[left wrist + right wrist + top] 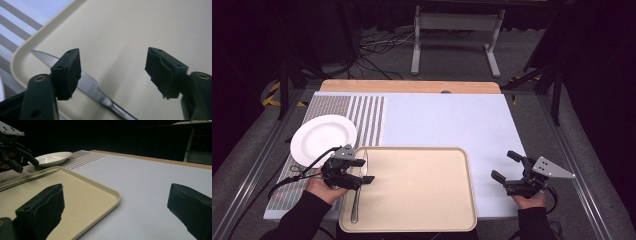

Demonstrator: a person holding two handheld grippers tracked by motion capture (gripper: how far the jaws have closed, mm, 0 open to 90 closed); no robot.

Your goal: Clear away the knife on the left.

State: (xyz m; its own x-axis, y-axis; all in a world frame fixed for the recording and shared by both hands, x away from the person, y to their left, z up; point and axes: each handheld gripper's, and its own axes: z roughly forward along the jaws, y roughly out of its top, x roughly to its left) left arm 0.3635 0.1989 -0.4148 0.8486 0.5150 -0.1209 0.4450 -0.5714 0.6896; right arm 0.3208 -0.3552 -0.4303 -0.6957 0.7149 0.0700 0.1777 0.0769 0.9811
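A beige tray (412, 190) lies at the near middle of the table. A metal knife (356, 205) rests along its left side, serrated blade pointing away from me. My left gripper (368, 171) hovers open just over the knife's blade end. In the left gripper view the knife (92, 86) passes under the left jaw and nothing sits between the jaws of the left gripper (113, 72). A white plate (323, 137) sits left of the tray. My right gripper (502, 164) stands open and empty, low over the white mat to the right of the tray (82, 192).
A grey-and-white striped mat (362, 117) lies under the plate at the table's left. A white mat (447, 120) stretches beyond the tray. The wooden table edge (412, 86) runs along the far side, with a metal stand and cables on the floor behind.
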